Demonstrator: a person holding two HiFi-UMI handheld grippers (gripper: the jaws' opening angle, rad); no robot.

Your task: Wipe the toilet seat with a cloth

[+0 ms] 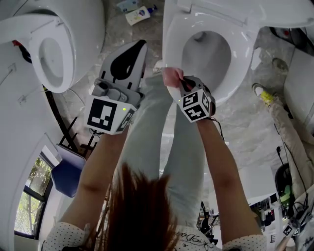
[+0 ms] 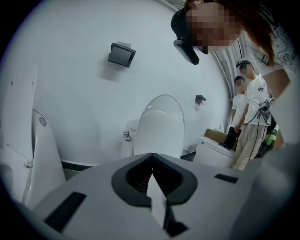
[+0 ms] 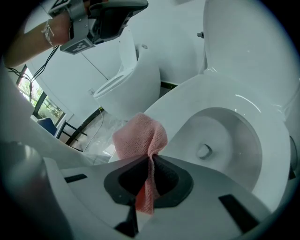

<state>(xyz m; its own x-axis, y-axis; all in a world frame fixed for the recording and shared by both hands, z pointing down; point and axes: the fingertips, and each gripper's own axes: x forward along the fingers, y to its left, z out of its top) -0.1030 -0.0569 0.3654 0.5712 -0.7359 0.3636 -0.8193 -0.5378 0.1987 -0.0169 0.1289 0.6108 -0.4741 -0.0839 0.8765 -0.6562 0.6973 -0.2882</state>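
A white toilet with its seat (image 1: 171,44) (image 3: 187,101) down and lid raised stands ahead of me. My right gripper (image 1: 177,82) (image 3: 151,157) is shut on a pink cloth (image 1: 171,76) (image 3: 140,138), held at the seat's near-left rim; whether the cloth touches the seat I cannot tell. My left gripper (image 1: 133,54) (image 2: 151,171) is shut with nothing in it, raised to the left of the toilet and aimed at the wall.
A second white fixture (image 1: 51,54) (image 3: 124,86) stands at the left. Bottles (image 1: 140,14) lie on the floor between them. Another toilet (image 2: 157,126) and two bystanders (image 2: 248,117) show in the left gripper view. A blue chair (image 1: 68,171) is behind me.
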